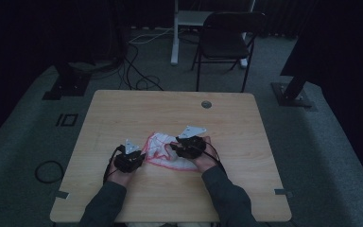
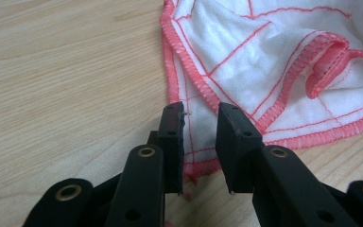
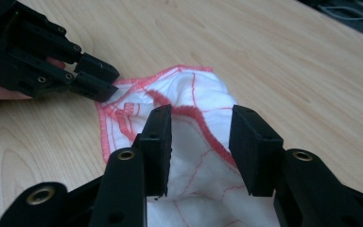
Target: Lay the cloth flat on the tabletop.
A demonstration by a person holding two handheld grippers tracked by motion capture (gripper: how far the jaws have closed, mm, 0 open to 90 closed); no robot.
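Cloth (image 1: 163,150), white with red stitched hems and thin red grid lines, lies crumpled on the table (image 1: 123,113), a little nearer the person's edge than the middle. It is the landmark here.

At the cloth's left edge sits the left gripper (image 1: 139,158), held in the left hand (image 1: 123,172). In the left gripper view its jaws stand a little apart, low over the cloth's near corner; the hem runs under and between them, and the pads do not press on it. A folded hem loops up farther in on the cloth (image 2: 274,61), to the right of those jaws. The left gripper (image 2: 201,127) points across the corner toward that fold.

On the cloth's right side is the right gripper (image 1: 172,147), held in the right hand (image 1: 203,158), its tips over the cloth's middle. In the right gripper view its jaws are spread, with a raised hump of cloth (image 3: 194,99) showing in the gap and just beyond it; the pads stand clear of the fabric on both sides. The right gripper (image 3: 201,137) looks along the cloth toward the left gripper (image 3: 94,78), whose tips lie at the far hem.

Both sleeves (image 1: 227,198) come in from the table's near edge. A small round grommet (image 1: 206,104) sits in the table beyond the cloth, well apart from it.
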